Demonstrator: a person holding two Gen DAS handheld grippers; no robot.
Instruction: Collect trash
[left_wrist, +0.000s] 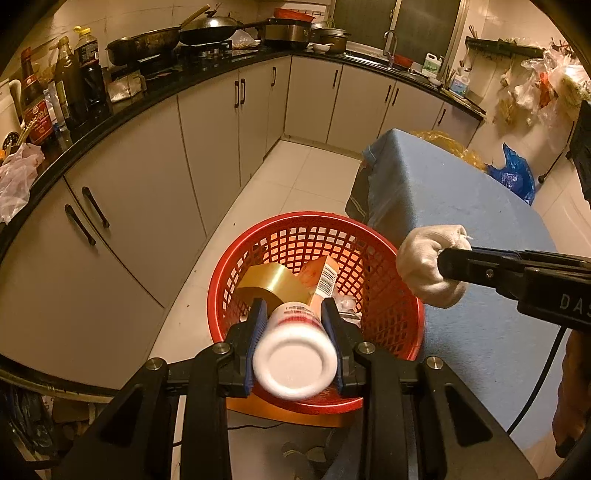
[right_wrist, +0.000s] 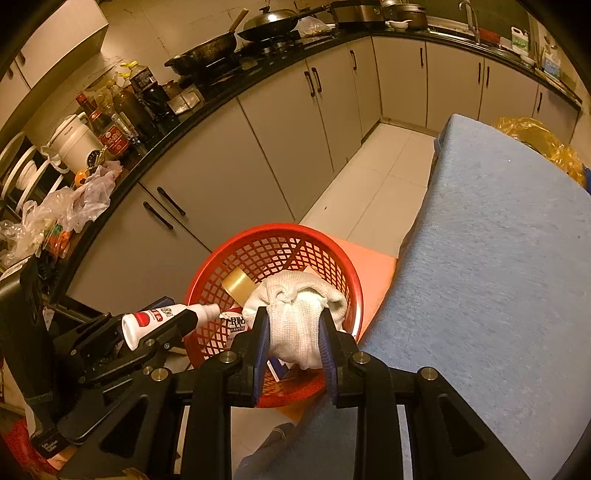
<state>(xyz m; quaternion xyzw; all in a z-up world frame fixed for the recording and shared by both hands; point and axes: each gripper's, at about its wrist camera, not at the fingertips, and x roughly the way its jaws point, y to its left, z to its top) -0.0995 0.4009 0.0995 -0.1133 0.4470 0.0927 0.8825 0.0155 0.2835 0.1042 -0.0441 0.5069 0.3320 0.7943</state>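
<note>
A red mesh basket (left_wrist: 376, 258) stands on an orange stool beside the blue-covered table; it also shows in the right wrist view (right_wrist: 280, 254). In it lie a roll of tape (left_wrist: 273, 282), an orange carton (left_wrist: 319, 278) and crumpled wrappers. My left gripper (left_wrist: 295, 328) is shut on a white bottle with a red label (left_wrist: 295, 354), held over the basket's near rim; the bottle also shows in the right wrist view (right_wrist: 162, 319). My right gripper (right_wrist: 295, 328) is shut on a balled white cloth (right_wrist: 295, 317), held over the basket's right rim; the cloth also shows in the left wrist view (left_wrist: 424, 266).
The blue-covered table (left_wrist: 461, 206) runs along the right, touching the basket. White floor tiles (left_wrist: 306, 173) lie beyond. A black counter (left_wrist: 155, 96) with white cabinets curves along the left and back, crowded with sauce bottles (left_wrist: 74, 85), pans and plastic bags.
</note>
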